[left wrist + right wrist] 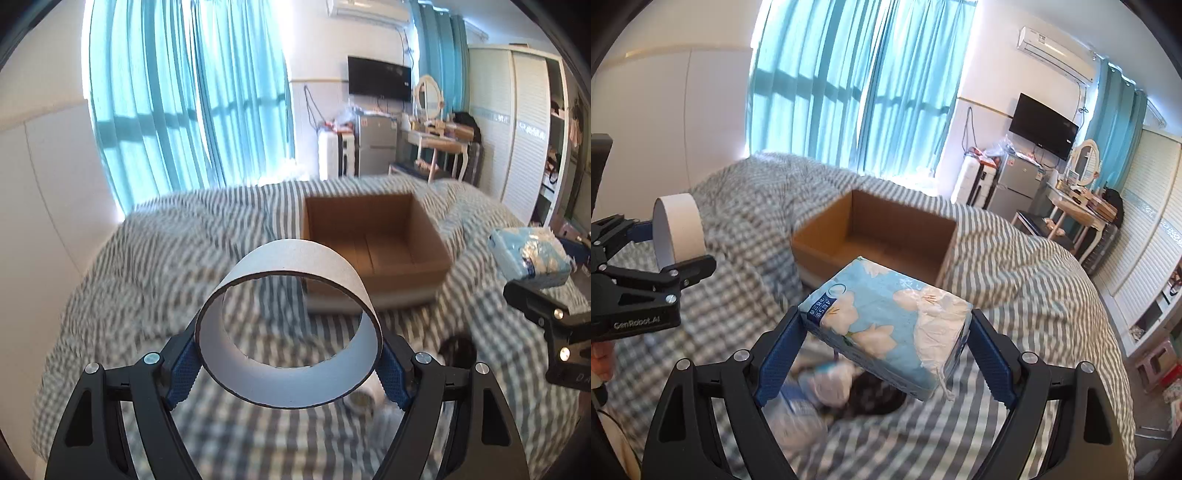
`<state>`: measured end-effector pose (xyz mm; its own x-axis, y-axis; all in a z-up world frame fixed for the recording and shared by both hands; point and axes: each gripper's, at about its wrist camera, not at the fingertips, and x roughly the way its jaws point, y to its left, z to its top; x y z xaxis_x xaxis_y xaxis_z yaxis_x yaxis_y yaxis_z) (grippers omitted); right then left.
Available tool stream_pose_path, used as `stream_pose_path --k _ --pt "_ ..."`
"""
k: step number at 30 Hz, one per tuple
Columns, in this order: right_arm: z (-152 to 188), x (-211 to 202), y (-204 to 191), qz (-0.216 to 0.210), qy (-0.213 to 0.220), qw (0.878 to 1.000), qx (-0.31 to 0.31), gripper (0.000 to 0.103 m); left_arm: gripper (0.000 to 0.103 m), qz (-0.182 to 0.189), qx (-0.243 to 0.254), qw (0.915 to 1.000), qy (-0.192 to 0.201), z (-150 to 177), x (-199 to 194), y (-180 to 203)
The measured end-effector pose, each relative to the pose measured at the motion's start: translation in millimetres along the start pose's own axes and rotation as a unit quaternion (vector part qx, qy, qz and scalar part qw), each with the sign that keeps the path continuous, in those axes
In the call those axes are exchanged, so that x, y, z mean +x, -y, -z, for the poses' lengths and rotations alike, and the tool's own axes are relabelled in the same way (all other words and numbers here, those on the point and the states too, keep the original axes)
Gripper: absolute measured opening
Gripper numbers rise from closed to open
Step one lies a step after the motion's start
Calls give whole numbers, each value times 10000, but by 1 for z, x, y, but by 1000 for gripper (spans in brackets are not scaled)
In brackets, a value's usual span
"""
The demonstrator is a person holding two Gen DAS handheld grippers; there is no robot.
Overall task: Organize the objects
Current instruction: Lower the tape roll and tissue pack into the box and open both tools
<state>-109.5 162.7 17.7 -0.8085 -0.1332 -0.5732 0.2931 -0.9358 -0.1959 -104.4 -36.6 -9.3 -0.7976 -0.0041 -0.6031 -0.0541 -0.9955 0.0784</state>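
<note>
The striped bed cover [155, 266] is smeared with motion blur in both wrist views. Under the cardboard ring [288, 325] held in the left tongs [290, 363], a small white object [365, 397] is half hidden and too blurred to name. Beneath the tissue pack [886, 325] in the right tongs [886, 360] lie a dark shape [871, 398] and a pale bundle [827, 380] (both partly covered, neither identifiable). The far dressing table's clutter [1086, 199] is too small to read.
</note>
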Motion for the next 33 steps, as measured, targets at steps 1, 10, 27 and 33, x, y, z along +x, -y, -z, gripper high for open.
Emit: stream_pose_path --k 1,10,27,33 --pt "-9 1 1 -10 41 10000 -25 87 82 3 -15 10000 48 -11 1 -3" --pt "-96 42 20 -168 180 9997 -20 87 82 162 174 9990 383 -95 37 -8" --pt "-106 223 73 -393 -413 9954 768 87 82 680 212 9967 -401 -104 217 37" --pt "-96 234 68 -321 -224 9982 460 87 82 621 475 9965 -304 -99 225 56"
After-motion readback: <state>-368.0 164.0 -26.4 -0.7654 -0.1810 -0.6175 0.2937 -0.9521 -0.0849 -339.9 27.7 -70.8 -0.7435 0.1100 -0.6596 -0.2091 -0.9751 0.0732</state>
